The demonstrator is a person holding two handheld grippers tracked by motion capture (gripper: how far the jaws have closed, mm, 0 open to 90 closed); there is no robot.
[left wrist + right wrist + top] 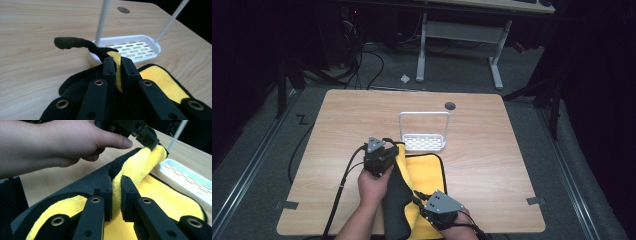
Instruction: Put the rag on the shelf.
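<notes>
Folding: left tool (pixel 384 150) and right tool (pixel 421 205) each clamp the yellow-black cloth's (pixel 428 172) edge, lifting it off the table (pixel 492 150) to double it over

White rack (pixel 423 131) blocks ahead; bare table (pixel 492 150) rightward.

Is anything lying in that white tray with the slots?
No, the white tray holds nothing; the yellow and black cloth lies on the table beside it.

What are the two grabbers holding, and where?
Both pinch the yellow-and-black cloth: left gripper at its far edge by the white rack, right gripper on the near edge.
</notes>
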